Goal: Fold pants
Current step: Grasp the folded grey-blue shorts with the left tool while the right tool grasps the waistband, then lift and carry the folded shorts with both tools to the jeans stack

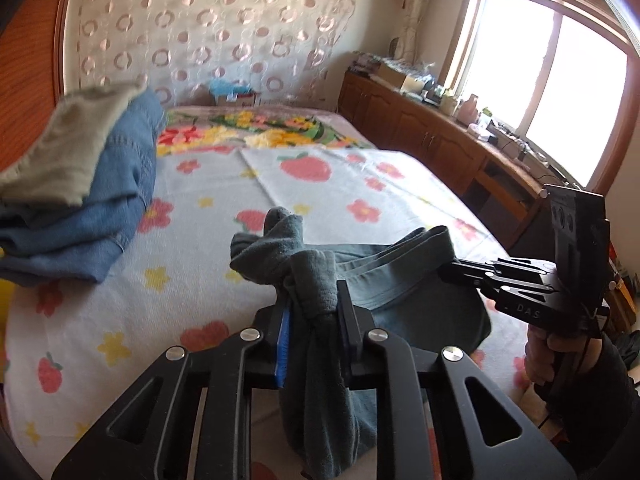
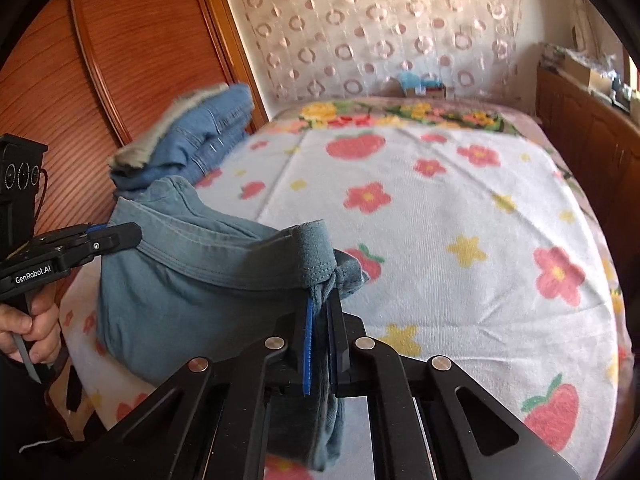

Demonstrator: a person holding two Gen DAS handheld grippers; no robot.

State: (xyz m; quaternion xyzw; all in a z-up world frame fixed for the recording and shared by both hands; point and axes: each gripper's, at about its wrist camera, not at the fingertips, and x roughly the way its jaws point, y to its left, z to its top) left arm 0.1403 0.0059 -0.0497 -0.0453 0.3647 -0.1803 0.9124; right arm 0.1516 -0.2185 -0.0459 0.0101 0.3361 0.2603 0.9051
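Above the bed [image 2: 460, 220], your left tongs [image 1: 310, 312] and right tongs [image 2: 324, 320] each pinch the teal pants [image 2: 192, 280] waistband; every fold remains ahead.

Grey-green pants [image 1: 404, 280], white strawberry-and-flower bedspread [image 1: 320, 200], blue jeans [image 1: 104, 200]

Bright window [image 1: 560, 92], wooden cabinets [image 1: 420, 128], circle-patterned curtain [image 1: 200, 28], floral bedspread [image 2: 440, 208]
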